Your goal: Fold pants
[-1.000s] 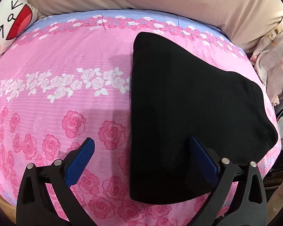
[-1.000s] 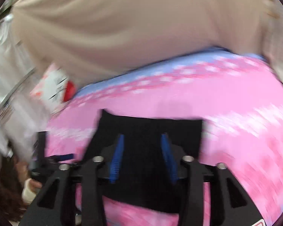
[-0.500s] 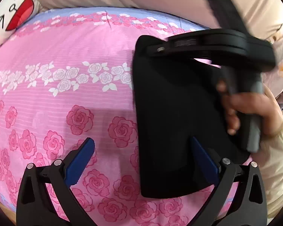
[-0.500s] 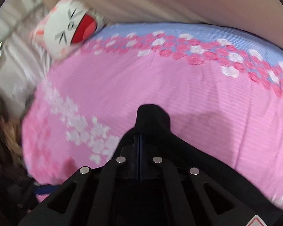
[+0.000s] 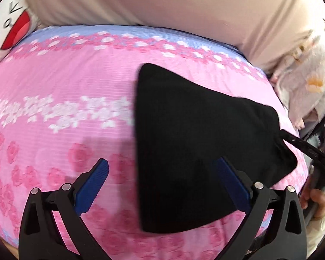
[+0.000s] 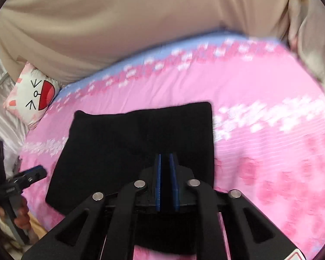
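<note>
The black pants [image 5: 197, 143] lie folded into a compact flat shape on the pink rose-print bed cover [image 5: 54, 99]. My left gripper [image 5: 162, 179] is open and empty, hovering above the near left edge of the pants, one blue pad over the cover and one over the fabric. In the right wrist view the pants [image 6: 130, 143] lie as a rectangle. My right gripper [image 6: 167, 173] sits over their near edge with its blue pads almost together; a narrow dark gap shows between them, and I cannot tell whether cloth is pinched there. The left gripper [image 6: 30, 177] shows at the left edge.
A white cat-face cushion [image 6: 34, 93] lies at the bed's far corner. A beige fabric backdrop [image 5: 162, 6] rises behind the bed. Pale floral bedding [image 5: 303, 82] is bunched at the right. The right hand and its gripper handle [image 5: 314, 173] are at the bed's right edge.
The right gripper, which reached across the far part of the pants half a second ago, has pulled back to the bed's right edge. The pants lie flat. The left gripper stayed open.
</note>
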{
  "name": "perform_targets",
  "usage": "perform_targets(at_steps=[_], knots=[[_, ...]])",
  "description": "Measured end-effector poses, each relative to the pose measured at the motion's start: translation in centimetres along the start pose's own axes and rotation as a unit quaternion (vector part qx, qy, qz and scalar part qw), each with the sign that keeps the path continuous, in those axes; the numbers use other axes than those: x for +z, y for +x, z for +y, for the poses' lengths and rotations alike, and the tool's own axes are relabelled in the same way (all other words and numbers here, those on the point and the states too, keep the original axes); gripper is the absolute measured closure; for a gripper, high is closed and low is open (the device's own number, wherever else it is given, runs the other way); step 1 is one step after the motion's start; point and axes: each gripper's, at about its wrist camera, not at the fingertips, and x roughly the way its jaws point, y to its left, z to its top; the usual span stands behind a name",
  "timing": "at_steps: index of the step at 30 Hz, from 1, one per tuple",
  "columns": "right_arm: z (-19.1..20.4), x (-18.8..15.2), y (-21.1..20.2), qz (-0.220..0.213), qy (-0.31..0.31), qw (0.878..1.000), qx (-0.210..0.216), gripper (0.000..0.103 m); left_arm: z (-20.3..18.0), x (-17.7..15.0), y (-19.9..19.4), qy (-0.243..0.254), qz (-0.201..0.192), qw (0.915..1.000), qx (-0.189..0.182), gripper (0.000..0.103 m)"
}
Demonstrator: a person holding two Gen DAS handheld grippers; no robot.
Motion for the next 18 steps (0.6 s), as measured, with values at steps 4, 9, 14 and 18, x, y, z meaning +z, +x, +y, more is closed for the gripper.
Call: perform_targets(at_steps=[4, 9, 14, 18], knots=[[-1.1, -2.6, 2.8, 0.041, -0.025, 0.999, -0.012, 0.103, -2.3, -0.6, 3.0, 0.03, 0.025, 0.9991, 0.018, 0.005], [-5.0, -2.2, -0.9, -0.008, 0.062, 0.998, 0.012, 0.084, -3.4, -1.0, 3.7, 0.05, 0.019, 0.997, 0.056, 0.005], [-4.3, -5.0, -3.3, 0.012, 0.023, 0.998, 0.054, 0.053, -3.0, -0.7, 3.9, 0.028, 0.035, 0.9976, 0.053, 0.005], [-3.2, -7.6, -2.1, 0.016, -0.042, 0.999, 0.025, 0.036, -3.3, -0.4, 4.1, 0.026, 0.04, 0.9966, 0.066, 0.005]])
